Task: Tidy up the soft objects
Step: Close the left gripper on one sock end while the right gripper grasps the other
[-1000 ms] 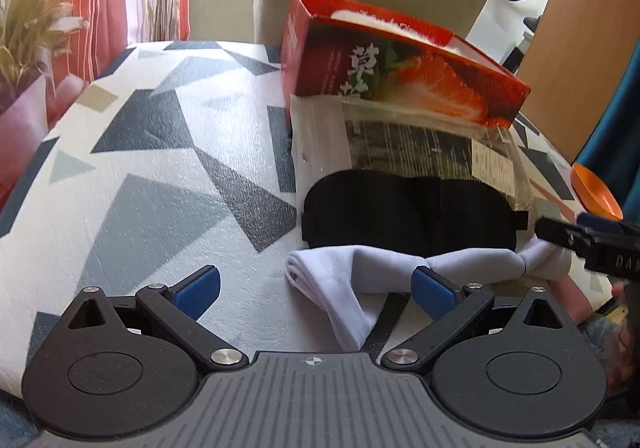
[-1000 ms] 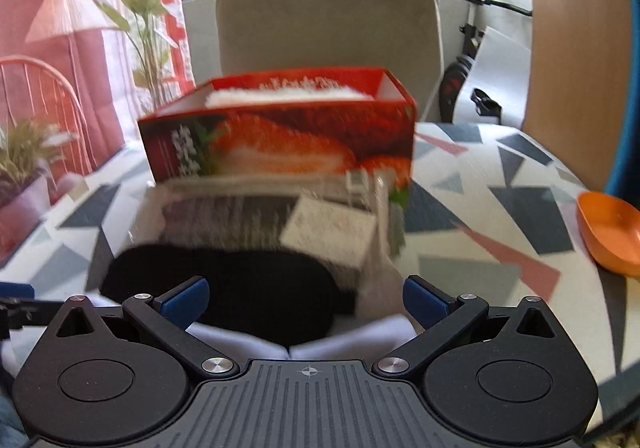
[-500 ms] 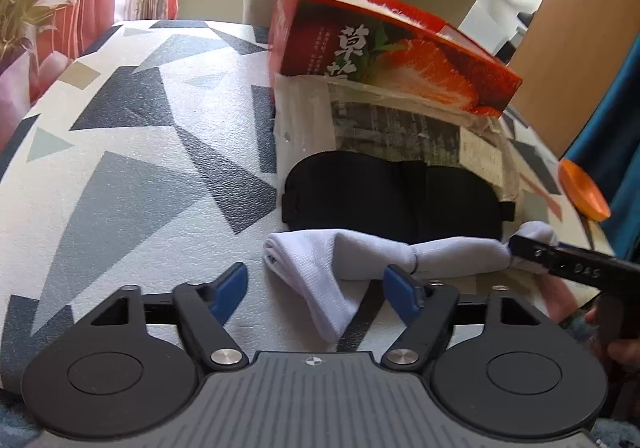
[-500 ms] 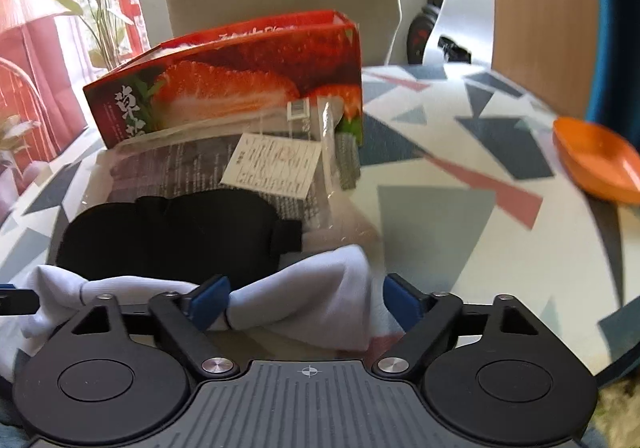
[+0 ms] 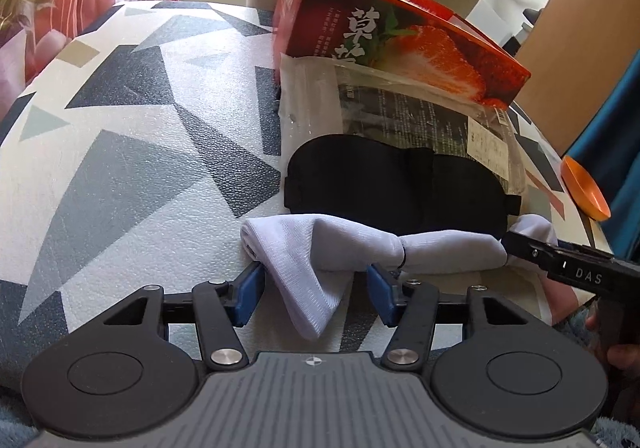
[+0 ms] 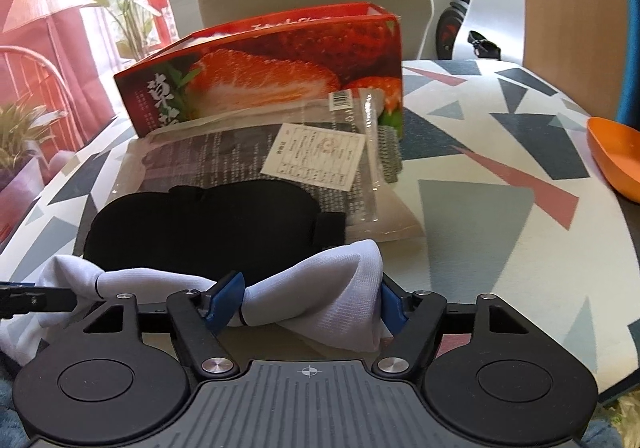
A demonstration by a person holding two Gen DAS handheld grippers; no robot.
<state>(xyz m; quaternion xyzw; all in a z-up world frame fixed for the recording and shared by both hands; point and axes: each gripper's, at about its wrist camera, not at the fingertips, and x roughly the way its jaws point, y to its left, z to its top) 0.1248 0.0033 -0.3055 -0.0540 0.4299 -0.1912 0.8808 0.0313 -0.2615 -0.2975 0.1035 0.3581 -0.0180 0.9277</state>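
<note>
A white sock (image 5: 320, 252), pinched at its middle by a dark band so that it spreads like a bow, lies along the near edge of the desk (image 5: 132, 151), just in front of a black eye mask (image 5: 396, 183). The mask rests partly on a clear plastic packet (image 5: 404, 103) with printed paper inside, and beyond that stands a red strawberry box (image 5: 384, 43), open at the top with something white showing inside. The left tongs (image 5: 314, 292) have just been closing and now stand half open around the sock's left end; the blue pads sit close on either side of the fabric, but a gap shows on the right, so they do not grip it. The right tongs (image 6: 304, 304) have also just been closing, around the sock's right end; their pads look to be against the bunched cloth, though whether they press firmly I cannot tell. An orange dish (image 6: 616, 155) sits at the far right edge, apart from everything else. By the look of it the task is at an early stage: the sock is only being taken up at both ends, neither folded nor put away, and the eye mask lies untouched. Both presumably belong in the box.
</note>
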